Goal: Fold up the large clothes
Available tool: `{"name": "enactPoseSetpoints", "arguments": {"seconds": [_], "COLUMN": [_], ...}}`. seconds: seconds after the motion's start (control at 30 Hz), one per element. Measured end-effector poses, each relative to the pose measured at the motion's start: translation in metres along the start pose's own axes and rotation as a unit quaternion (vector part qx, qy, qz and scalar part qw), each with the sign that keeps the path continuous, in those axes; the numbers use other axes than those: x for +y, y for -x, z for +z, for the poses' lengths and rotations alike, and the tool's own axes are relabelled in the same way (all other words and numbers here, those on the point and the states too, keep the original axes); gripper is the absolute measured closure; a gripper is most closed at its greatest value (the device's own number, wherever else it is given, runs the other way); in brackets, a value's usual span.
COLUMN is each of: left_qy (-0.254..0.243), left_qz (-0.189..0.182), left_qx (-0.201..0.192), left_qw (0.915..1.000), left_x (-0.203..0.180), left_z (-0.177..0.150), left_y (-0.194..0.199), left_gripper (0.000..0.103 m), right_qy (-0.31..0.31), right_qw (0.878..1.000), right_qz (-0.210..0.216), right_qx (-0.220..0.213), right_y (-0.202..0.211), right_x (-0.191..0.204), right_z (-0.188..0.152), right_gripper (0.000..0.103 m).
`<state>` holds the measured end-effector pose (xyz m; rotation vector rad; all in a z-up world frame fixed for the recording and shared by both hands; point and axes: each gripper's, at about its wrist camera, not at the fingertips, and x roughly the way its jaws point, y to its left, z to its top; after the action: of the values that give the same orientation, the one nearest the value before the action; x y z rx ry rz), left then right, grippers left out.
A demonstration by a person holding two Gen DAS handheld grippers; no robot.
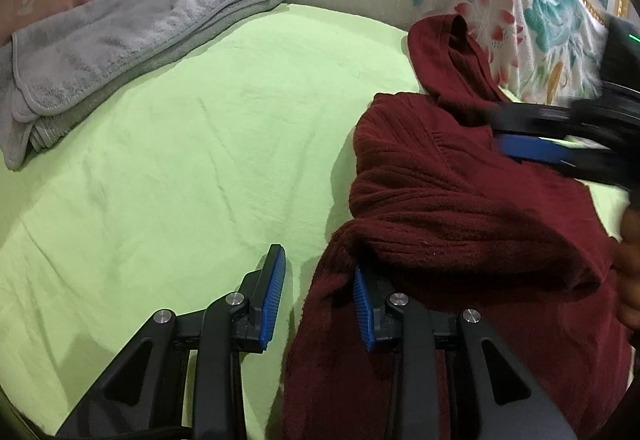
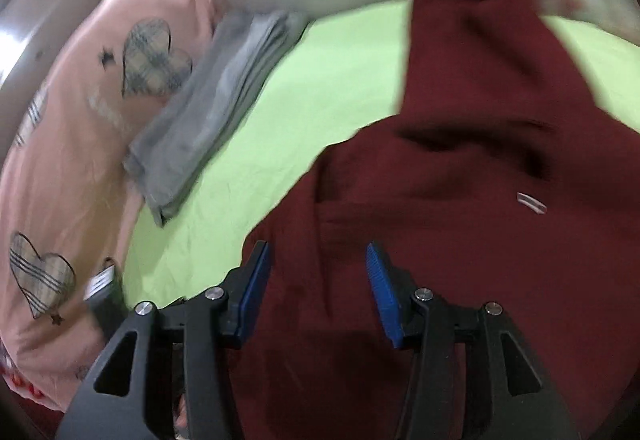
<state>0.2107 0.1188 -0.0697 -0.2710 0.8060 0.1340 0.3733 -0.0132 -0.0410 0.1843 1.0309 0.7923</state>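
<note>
Knitwear fills the right side of both views: a dark maroon ribbed-knit sweater [image 1: 460, 208] lies bunched in thick, rope-like folds on a lime green bedsheet [image 1: 180, 144], its fabric soft and fuzzy, with one end reaching up toward a white pillow printed with teal and red flowers [image 1: 532, 20]. In the right wrist view the same sweater [image 2: 460, 180] spreads wider and blurrier, with a small white tag [image 2: 531, 202] showing on it. The left gripper [image 1: 320, 300] is spread wide, its right blue ribbed pad [image 1: 362, 308] pressed against the sweater's edge and its left pad over bare sheet. The right gripper [image 2: 316, 292] also stands wide apart, hovering over the maroon cloth with nothing clamped. A folded grey fleece towel [image 1: 120, 40] rests near a pink pillow with plaid hearts [image 2: 80, 120], well apart from the sweater.
</note>
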Motion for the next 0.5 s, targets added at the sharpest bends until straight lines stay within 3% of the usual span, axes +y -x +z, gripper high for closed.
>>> {"name": "enactPoseSetpoints", "arguments": {"seconds": [0.13, 0.17, 0.2, 0.27, 0.3, 0.43, 0.5], "left_qy": [0.01, 0.01, 0.009, 0.008, 0.008, 0.016, 0.022], "left_qz": [-0.024, -0.027, -0.029, -0.041, -0.05, -0.058, -0.053], "left_qx": [-0.002, -0.003, -0.005, -0.012, -0.014, -0.03, -0.035], "left_qw": [0.9997, 0.9996, 0.9995, 0.9991, 0.9986, 0.9977, 0.9977], "left_x": [0.005, 0.005, 0.004, 0.004, 0.004, 0.007, 0.009], "left_z": [0.001, 0.001, 0.001, 0.0, 0.0, -0.001, 0.001], "left_y": [-0.002, -0.003, -0.003, -0.003, -0.002, 0.003, 0.007], "left_gripper": [0.069, 0.069, 0.07, 0.082, 0.093, 0.098, 0.099], "right_qy": [0.04, 0.047, 0.049, 0.036, 0.03, 0.021, 0.028], "right_qw": [0.998, 0.997, 0.996, 0.998, 0.998, 0.998, 0.998], "right_qz": [0.0, -0.006, -0.003, 0.019, 0.032, 0.058, 0.035], "right_qx": [0.056, 0.065, 0.068, 0.052, 0.035, -0.026, -0.032], "right_y": [-0.051, -0.058, -0.062, -0.061, -0.06, -0.059, -0.073], "right_x": [0.011, 0.012, 0.013, 0.011, 0.012, 0.024, 0.034], "right_z": [0.012, 0.014, 0.017, 0.029, 0.037, 0.063, 0.07], "right_gripper": [0.052, 0.066, 0.098, 0.1, 0.1, 0.1, 0.1]}}
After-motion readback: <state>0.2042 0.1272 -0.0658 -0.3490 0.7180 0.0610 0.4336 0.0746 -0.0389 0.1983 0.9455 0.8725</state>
